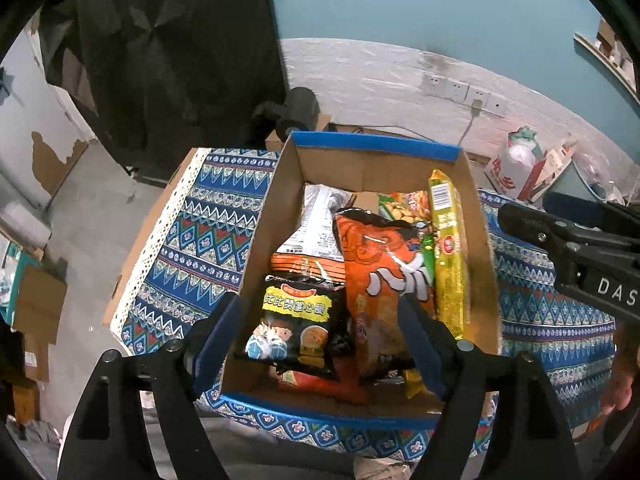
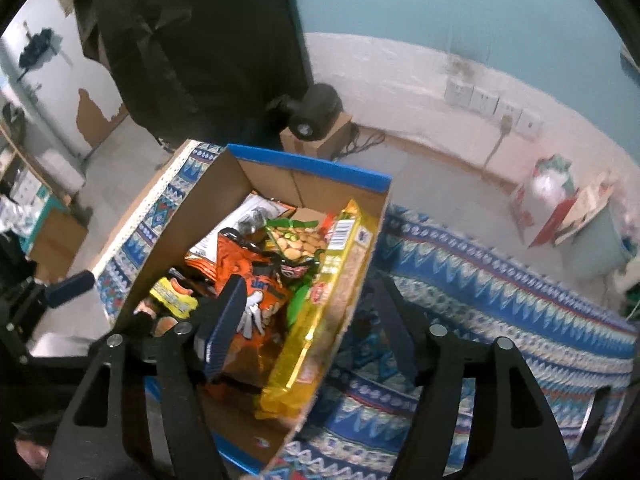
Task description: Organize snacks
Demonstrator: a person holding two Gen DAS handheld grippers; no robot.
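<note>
An open cardboard box with a blue rim point(image 1: 372, 146) point(image 2: 312, 166) stands on a patterned blue cloth point(image 1: 192, 240) and holds several snack packs. Inside lie a black pack point(image 1: 296, 320), an orange bag point(image 1: 380, 272) point(image 2: 248, 276), a long yellow pack point(image 1: 450, 256) point(image 2: 320, 312) against the right wall, a green nut pack point(image 1: 404, 204) and a white pack point(image 1: 316, 224). My left gripper point(image 1: 320, 320) hovers open over the black pack, its pads not pressing on it. My right gripper point(image 2: 310, 316) is open, straddling the yellow pack and the box's right wall.
A black round device point(image 1: 298, 114) point(image 2: 316, 114) sits on a small carton behind the box. Wall sockets point(image 1: 460, 90) with a cable run along the white wall. A red-and-white bag point(image 1: 516, 164) point(image 2: 548, 196) stands on the floor at the right. Cardboard pieces lie at the left.
</note>
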